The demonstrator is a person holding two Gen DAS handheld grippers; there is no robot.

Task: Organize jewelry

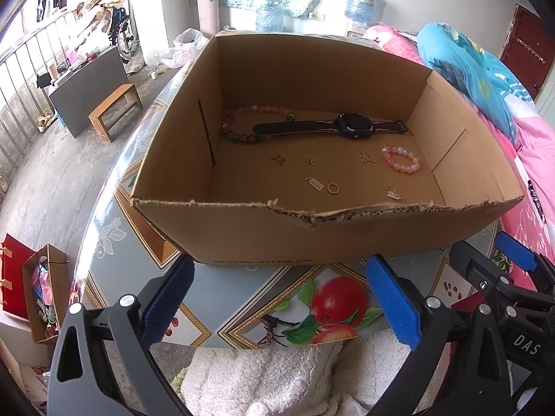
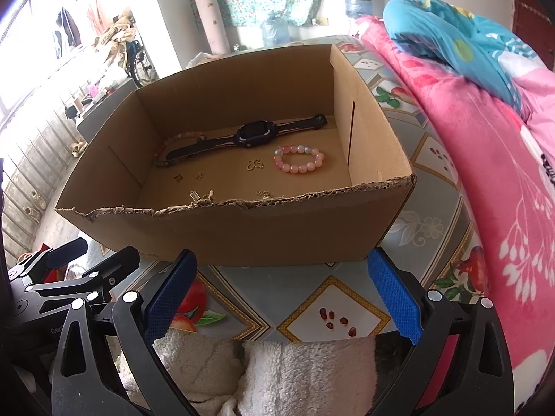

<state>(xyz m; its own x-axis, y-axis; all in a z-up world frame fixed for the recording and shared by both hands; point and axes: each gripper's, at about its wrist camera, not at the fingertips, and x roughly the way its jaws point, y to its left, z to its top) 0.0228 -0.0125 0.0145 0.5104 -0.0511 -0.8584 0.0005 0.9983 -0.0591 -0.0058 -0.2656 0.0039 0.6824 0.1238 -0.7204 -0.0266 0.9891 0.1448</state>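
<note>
Jewelry lying in an open cardboard box (image 1: 263, 239) on the counter (image 1: 242, 294)

The watch (image 1: 347, 124) lies flat near the far wall, its strap running left to right, one end over the long bead string (image 1: 239, 118); the pink bracelet (image 1: 400, 158) and small gold charms (image 1: 314, 183) sit nearer. Left hand-held gripper (image 1: 281, 305) and right hand-held gripper (image 2: 282, 300) hover before the box, jaws spread wide, empty
</note>
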